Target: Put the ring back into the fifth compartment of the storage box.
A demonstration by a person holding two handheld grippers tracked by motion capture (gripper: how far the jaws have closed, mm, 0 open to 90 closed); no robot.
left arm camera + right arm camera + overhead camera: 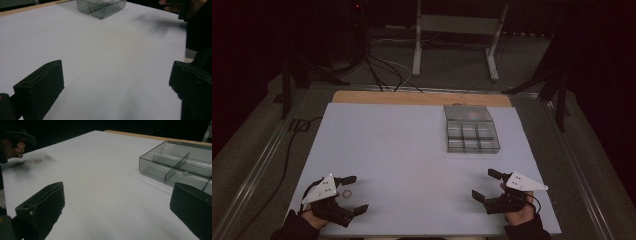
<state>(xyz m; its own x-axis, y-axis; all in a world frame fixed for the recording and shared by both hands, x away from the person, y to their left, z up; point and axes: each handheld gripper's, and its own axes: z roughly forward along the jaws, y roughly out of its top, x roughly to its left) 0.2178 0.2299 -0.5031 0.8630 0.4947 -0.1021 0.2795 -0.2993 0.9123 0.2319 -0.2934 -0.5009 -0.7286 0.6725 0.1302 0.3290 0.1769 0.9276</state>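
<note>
A white sheet covers most of the counter [412, 150], with a strip of bare wood showing along the far edge. Toward the far right sits a clear plastic compartment box [471, 128], smoky grey, with its lid tipped back behind it and its rows of small square cells open to the room. Something reddish lies in the long rear section, too dim to make out.

The person's hands come in at the near edge, one to each side, well apart from each other. The left tool [351, 194] rests low over the near left corner of the sheet, its black jaws spread wide, nothing between them. Just beside it, in the gap between the two jaws, a small ring [347, 193] lies flat on the white surface; whether either jaw touches it I cannot tell. From the left gripper view the jaws stand far apart over bare sheet, with the box [101, 7] away at the top.

The right tool [486, 185] sits at the near right, jaws likewise wide apart and holding nothing, the grey three-cornered plate [525, 182] on top pointing outward to the right. Its own view looks across the counter: the compartment box [180, 167] close on the right with its dividers plain to see, and far off at the left the other hand [13, 148] with the tiny ring [38, 160] on the sheet near it.

Beyond the counter the floor is dark, with cables [382, 70] and a white frame leg [416, 50].
</note>
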